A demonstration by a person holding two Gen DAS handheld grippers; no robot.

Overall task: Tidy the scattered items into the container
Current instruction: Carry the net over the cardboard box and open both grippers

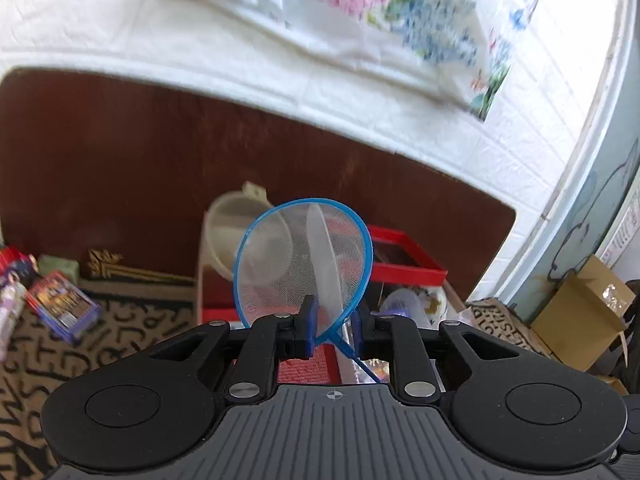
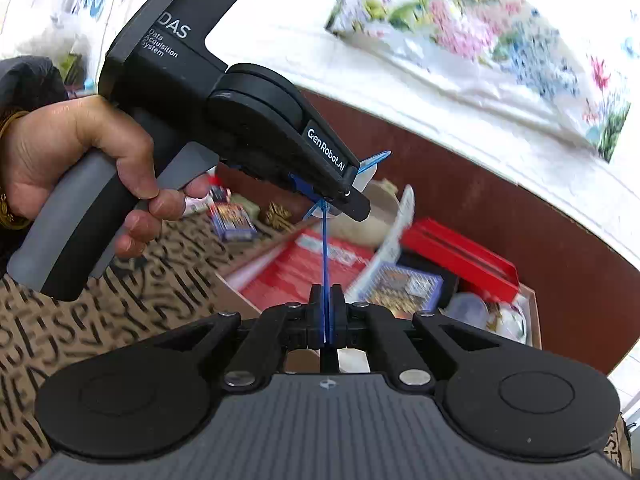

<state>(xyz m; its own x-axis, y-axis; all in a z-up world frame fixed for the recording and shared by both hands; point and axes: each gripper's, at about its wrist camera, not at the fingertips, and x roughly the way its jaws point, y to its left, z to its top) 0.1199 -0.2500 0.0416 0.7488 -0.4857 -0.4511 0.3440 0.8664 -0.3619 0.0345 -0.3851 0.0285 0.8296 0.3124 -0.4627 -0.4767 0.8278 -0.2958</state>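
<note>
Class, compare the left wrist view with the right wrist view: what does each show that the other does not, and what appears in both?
Only the left wrist view shows the blue net's full mesh hoop, with the left gripper's jaws spread either side of the hoop's base, and a cardboard box at far right.

Only the right wrist view shows the person's hand gripping the other tool's handle, and the right gripper shut on the net's thin handle.

Both show the net, the container with its red box, and the patterned rug.
</note>
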